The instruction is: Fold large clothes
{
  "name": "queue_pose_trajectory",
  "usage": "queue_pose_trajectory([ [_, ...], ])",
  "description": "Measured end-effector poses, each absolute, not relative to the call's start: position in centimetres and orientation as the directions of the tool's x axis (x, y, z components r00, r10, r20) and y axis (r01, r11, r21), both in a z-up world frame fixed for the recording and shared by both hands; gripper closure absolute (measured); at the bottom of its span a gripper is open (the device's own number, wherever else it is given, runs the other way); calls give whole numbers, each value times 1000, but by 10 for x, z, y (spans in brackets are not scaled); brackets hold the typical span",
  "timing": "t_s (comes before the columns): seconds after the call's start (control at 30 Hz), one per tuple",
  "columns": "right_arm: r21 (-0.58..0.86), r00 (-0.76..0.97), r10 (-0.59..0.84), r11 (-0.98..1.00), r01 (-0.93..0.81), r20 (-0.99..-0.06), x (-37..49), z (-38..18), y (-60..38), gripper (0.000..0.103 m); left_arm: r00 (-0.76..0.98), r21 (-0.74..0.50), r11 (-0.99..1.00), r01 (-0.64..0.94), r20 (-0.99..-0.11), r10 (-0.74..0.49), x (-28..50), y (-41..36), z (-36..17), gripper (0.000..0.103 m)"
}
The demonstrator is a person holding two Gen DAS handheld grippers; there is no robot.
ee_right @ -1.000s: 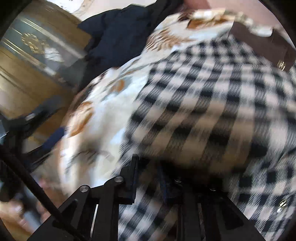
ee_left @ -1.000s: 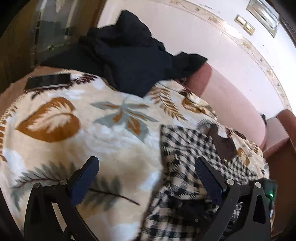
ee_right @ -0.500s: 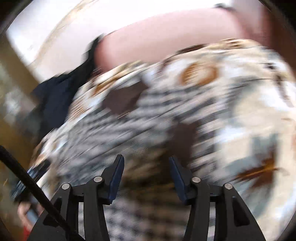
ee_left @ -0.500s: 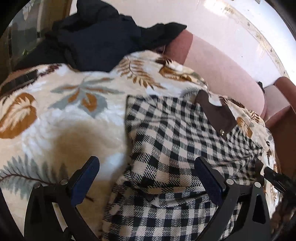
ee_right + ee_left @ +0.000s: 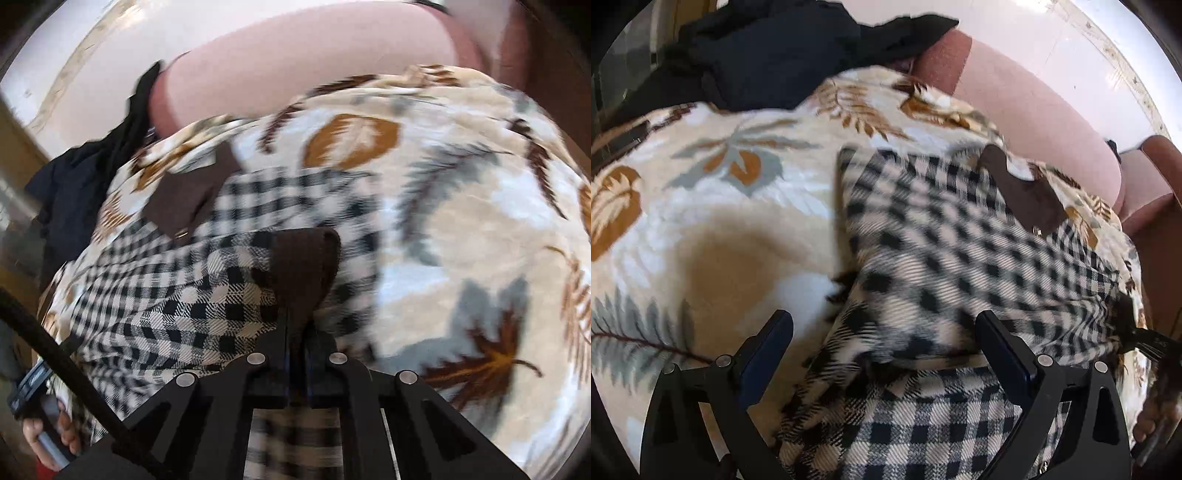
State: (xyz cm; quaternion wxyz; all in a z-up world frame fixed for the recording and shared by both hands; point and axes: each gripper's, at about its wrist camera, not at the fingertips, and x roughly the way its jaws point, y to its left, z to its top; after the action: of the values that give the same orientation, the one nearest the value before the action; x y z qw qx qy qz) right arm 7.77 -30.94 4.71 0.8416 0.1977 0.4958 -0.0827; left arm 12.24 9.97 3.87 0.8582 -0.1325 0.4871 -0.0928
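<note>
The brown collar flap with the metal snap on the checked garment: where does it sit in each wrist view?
Left wrist: the brown collar flap lies right of centre in the upper half, at the far edge of the checked garment.
Right wrist: the flap lies left of centre, above the shut right gripper, which pinches another brown piece of the garment.
Shared landmark: the dark clothes pile at the pink sofa back.

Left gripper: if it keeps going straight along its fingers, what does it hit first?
Most likely the checked garment. The left gripper is open and angled down, and the cloth fills the gap between its fingers. Depth is unclear, but nothing else shows in between.
</note>
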Motion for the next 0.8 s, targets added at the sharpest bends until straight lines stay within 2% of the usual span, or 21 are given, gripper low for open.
queue_pose_trajectory([
  [0.1,182,424,15,916,357,-905,78,33,-312,96,461,-275,961,39,-848,-261,122,92,30,4],
  [0.2,151,453,-47,908,391,-890,72,46,-314,83,453,-192,979,65,-868,-200,119,83,26,8],
  [0.3,146,537,-99,907,394,-838,61,72,-310,82,457,-154,985,83,-872,-175,117,79,26,18],
  [0.33,151,563,-96,915,375,-821,61,79,-307,82,458,-151,985,89,-872,-175,117,78,27,25],
  [0.37,156,576,-87,921,358,-813,61,81,-302,82,461,-154,984,94,-869,-180,116,77,28,31],
  [0.47,251,609,61,939,233,-791,78,80,-275,82,481,-157,982,102,-856,-187,113,76,31,43],
  [0.63,331,516,220,934,133,-828,114,33,-231,82,552,-118,986,118,-818,-164,105,78,46,46],
  [0.7,303,451,213,943,138,-867,129,11,-227,81,588,-116,986,121,-792,-166,101,84,55,46],
  [0.8,328,480,211,929,173,-852,137,15,-245,82,650,-65,992,105,-751,-118,93,98,67,45],
])
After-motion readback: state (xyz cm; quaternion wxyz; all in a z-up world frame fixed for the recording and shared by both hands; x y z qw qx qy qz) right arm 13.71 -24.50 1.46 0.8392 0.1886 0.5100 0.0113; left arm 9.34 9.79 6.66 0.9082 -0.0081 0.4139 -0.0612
